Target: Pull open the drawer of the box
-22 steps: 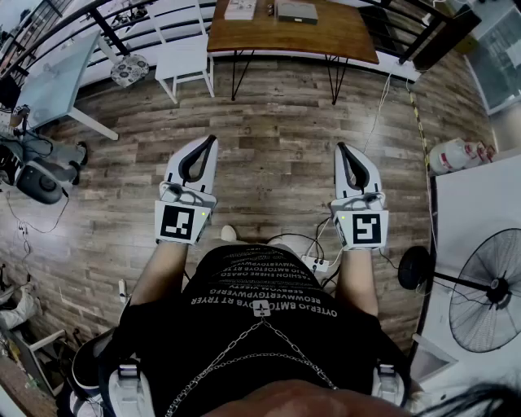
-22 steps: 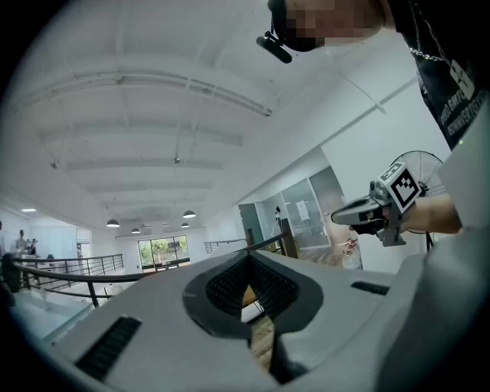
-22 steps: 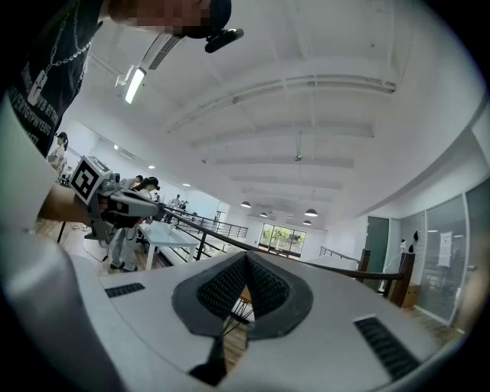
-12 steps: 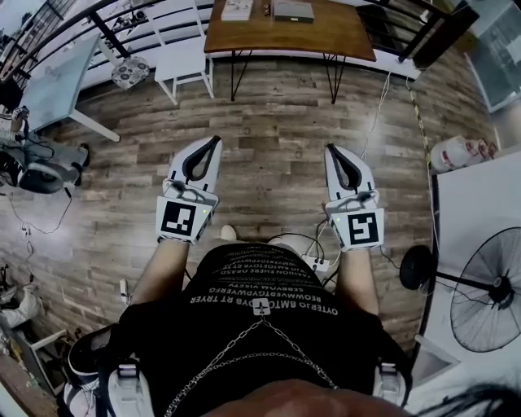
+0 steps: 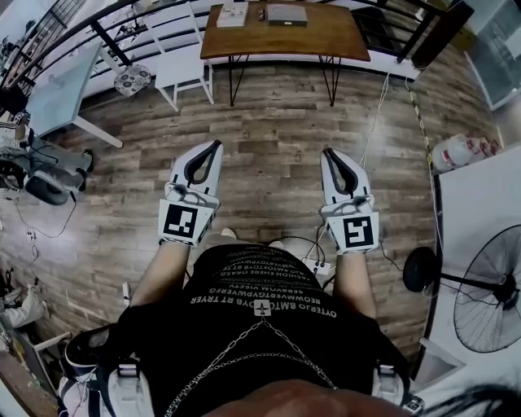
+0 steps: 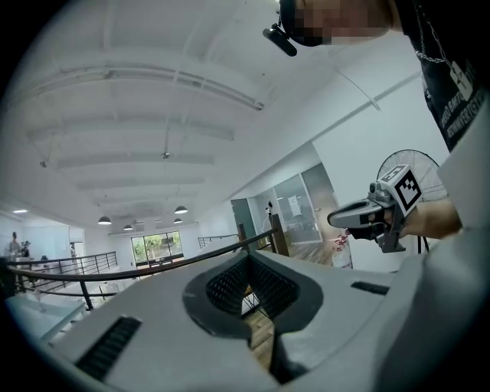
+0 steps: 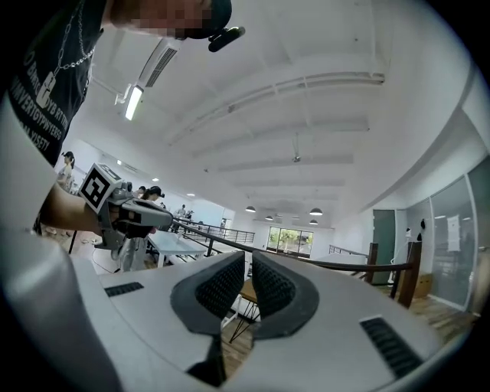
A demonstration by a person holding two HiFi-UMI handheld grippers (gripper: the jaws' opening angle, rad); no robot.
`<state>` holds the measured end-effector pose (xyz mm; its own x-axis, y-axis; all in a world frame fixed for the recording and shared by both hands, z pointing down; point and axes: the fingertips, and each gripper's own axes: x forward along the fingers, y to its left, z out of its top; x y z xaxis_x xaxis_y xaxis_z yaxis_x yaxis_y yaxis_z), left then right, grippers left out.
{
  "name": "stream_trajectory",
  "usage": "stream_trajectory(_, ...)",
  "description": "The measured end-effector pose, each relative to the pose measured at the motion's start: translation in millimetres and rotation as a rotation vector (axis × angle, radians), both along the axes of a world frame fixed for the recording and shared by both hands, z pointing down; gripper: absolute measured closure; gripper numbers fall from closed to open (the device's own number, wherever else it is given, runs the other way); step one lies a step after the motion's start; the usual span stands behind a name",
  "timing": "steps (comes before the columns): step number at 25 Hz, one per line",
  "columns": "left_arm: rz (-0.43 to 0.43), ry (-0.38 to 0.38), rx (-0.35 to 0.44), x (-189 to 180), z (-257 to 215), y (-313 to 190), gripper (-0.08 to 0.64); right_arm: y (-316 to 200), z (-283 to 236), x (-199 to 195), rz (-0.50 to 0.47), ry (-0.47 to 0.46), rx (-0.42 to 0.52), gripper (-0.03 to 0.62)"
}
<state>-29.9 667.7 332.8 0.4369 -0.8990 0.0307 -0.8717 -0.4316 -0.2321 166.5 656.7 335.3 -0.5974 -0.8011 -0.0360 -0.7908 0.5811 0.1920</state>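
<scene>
A wooden table (image 5: 301, 37) stands far ahead across the floor in the head view. On it lie a flat grey box (image 5: 286, 14) and a white object (image 5: 234, 12); no drawer can be made out at this distance. My left gripper (image 5: 210, 153) and right gripper (image 5: 331, 158) are held side by side in the air in front of the person's body, pointing toward the table and far short of it. Both are shut with nothing between the pads. In the left gripper view the left gripper (image 6: 246, 259) points upward at the ceiling, as does the right gripper (image 7: 249, 259) in its own view.
A white chair (image 5: 183, 61) stands left of the wooden table, and a pale table (image 5: 57, 81) further left. A standing fan (image 5: 488, 293) and a white surface (image 5: 480, 204) are at the right. A power strip and cables (image 5: 313, 262) lie on the plank floor by the person's feet.
Both grippers have shifted a little forward toward the wooden table, the right one also slightly leftward. The table shows more fully at the top. Both jaws stay shut.
</scene>
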Motion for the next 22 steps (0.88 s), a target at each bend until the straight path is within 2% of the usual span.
stream_trajectory(4, 0.006, -0.015, -0.010, 16.9, 0.8, 2.6, 0.555, 1.1, 4.1, 14.0, 0.006, -0.004, -0.012, 0.514)
stream_trajectory(9, 0.021, 0.011, -0.001, 19.0, 2.3, -3.5, 0.555, -1.2, 11.2, 12.4, 0.009, 0.008, -0.031, 0.499)
stream_trajectory(15, 0.037, 0.030, -0.031, 9.8, 18.1, -27.2, 0.555, -26.2, 24.1, 5.2, 0.032, 0.011, -0.063, 0.470)
stream_trajectory(22, 0.042, 0.037, -0.014, -14.9, 19.5, -87.1, 0.555, -78.4, 22.5, -26.6, 0.038, 0.023, -0.088, 0.439)
